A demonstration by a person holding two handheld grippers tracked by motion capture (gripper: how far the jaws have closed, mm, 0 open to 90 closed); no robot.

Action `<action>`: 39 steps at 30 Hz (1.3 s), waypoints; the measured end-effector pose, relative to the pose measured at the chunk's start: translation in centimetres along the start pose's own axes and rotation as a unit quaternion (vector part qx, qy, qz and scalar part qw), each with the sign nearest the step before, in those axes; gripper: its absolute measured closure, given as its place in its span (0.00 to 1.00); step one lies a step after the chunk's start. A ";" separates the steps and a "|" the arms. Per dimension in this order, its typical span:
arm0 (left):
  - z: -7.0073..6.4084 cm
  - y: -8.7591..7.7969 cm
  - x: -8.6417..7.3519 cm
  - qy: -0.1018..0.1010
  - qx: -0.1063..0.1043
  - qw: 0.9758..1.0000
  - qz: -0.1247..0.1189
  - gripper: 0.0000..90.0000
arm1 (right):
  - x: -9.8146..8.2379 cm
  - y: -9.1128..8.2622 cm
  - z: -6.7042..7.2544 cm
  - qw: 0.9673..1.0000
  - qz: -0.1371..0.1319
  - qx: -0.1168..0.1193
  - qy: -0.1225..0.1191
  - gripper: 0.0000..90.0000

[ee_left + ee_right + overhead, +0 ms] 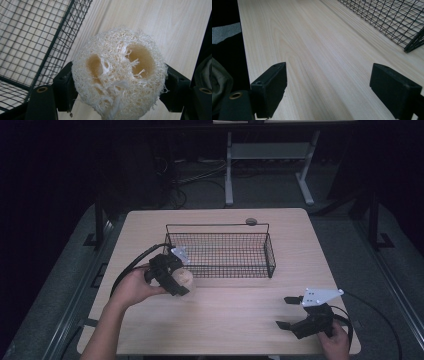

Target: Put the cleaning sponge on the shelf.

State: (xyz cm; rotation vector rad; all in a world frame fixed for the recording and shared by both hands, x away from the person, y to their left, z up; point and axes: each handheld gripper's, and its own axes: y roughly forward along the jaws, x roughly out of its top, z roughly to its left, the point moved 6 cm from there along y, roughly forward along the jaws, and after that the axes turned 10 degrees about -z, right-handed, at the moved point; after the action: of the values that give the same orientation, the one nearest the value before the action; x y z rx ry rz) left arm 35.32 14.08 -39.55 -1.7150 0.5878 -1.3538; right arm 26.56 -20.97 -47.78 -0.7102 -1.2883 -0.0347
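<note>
Your left gripper (176, 279) clamps the loofah (119, 75) just outside the wire basket's (220, 251) front-left corner; lift it above the rim before releasing. Your right gripper (288, 312) rests wide open near the basket's front-right.

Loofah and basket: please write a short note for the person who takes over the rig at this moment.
Left gripper: shut on the loofah, held just outside the basket, near its front left corner.
Right gripper: open, holding nothing, low over the table at the front right.
Done: loofah is picked up.
Left: probably carry it over the basket's front wall and release it inside. No other item is seen in the basket.
</note>
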 end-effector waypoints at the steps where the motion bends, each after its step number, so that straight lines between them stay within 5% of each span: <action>1: 0.1 0.0 0.2 0.000 -0.001 1.000 0.000 0.30 | 0.0 0.0 0.0 1.000 0.000 0.001 0.000 0.15; 13: 0.8 -0.2 3.2 0.002 -0.001 1.000 0.001 0.30 | 0.0 0.1 -0.1 1.000 -0.003 -0.001 0.001 0.15; 18: 1.2 -0.6 4.7 0.017 0.005 1.000 0.002 0.30 | 0.0 0.1 -0.1 1.000 -0.003 -0.002 0.002 0.15; 39: 3.0 -0.5 6.9 0.014 0.008 1.000 -0.016 0.30 | -0.1 -0.4 -0.7 1.000 -0.001 -0.011 0.008 0.15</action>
State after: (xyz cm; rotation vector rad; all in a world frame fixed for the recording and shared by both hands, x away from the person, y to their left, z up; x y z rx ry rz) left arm 40.16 9.93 -35.50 -1.7023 0.5667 -1.4034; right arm 26.98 -21.67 -47.81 -0.7263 -1.2759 -0.0559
